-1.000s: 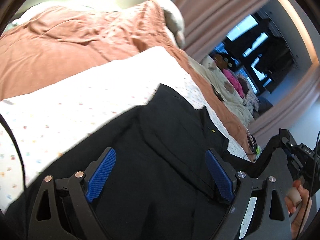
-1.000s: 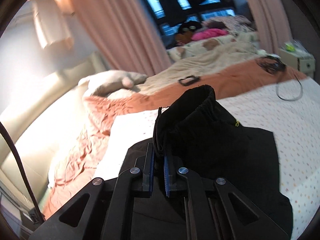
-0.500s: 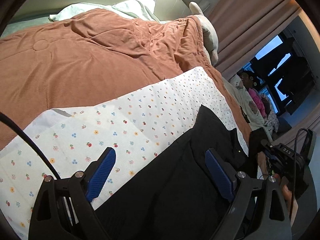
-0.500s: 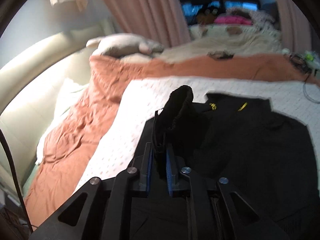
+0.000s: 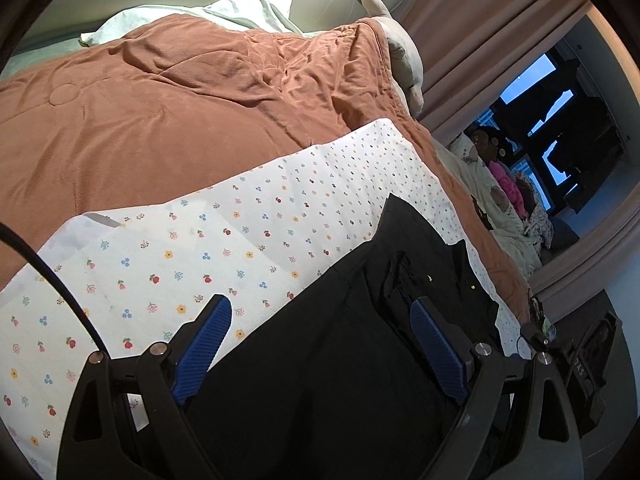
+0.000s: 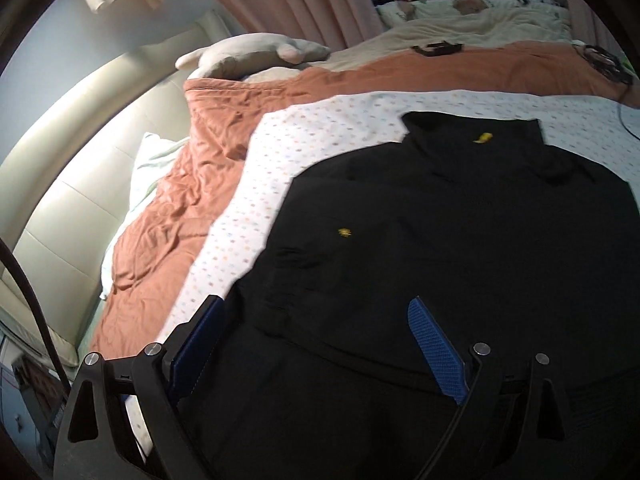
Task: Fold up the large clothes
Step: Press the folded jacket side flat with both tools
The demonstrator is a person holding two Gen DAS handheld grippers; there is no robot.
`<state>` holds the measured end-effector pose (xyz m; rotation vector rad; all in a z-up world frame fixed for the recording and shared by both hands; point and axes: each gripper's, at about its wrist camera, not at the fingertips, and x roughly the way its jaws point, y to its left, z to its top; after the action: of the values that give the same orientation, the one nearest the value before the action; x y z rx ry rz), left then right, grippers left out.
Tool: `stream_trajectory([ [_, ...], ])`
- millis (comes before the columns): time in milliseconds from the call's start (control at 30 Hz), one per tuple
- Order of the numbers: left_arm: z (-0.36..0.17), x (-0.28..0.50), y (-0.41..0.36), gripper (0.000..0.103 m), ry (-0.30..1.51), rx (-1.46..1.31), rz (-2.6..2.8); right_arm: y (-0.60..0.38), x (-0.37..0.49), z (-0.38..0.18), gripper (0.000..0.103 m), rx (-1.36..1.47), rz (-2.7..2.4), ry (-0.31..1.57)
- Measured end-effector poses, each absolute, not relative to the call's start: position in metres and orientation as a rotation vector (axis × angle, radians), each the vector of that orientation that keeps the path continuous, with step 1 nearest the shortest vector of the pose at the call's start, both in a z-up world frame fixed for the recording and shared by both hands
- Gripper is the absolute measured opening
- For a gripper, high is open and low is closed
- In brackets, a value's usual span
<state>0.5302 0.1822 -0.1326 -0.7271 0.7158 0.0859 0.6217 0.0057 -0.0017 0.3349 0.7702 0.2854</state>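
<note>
Right wrist view. Item: black garment (image 6: 460, 240), one piece, with small yellow marks near the collar and on the chest. Location: centre and lower right of the frame, lying flat on a white flower-print sheet (image 6: 320, 128); collar toward the upper right, a folded-in panel with creases at lower centre.

Right gripper (image 6: 320, 344): lower centre of the frame, just above the black cloth. The jaws have just been opening and now stand wide apart; no fabric is pinched between them, so the garment is released.

Left wrist view. Left gripper (image 5: 320, 340): lower centre, fingers spread wide and empty. One blue pad (image 5: 204, 344) sits over the printed sheet, the other over the black cloth. The garment (image 5: 340, 360) fills the lower centre and right here.

Surroundings: orange-brown quilt (image 5: 180, 100) across the upper half of the left wrist view; pale pillow (image 5: 208, 12) at the top.

Step in hand, as judged: a side portion appears laid over the body and let go, so one fold is set down; the rest remains.

Next move, as judged: pick a fresh free edge, probably the opposite side or the hem, and close on it low to the sheet. The laid fold should stay undisturbed, and both layers want a firm pinch.
</note>
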Motion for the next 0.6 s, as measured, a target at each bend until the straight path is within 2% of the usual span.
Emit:
stream_trajectory([
  [400,-0.09,0.503,0.138,0.093,0.744,-0.515,-0.057,-0.11,0.496,0.002,0.092,0.474,0.154,0.776],
  [600,-0.093,0.463,0.144,0.093,0.776,-0.474,-0.081,-0.148,0.427,0.007,0.092,0.483,0.115,0.788],
])
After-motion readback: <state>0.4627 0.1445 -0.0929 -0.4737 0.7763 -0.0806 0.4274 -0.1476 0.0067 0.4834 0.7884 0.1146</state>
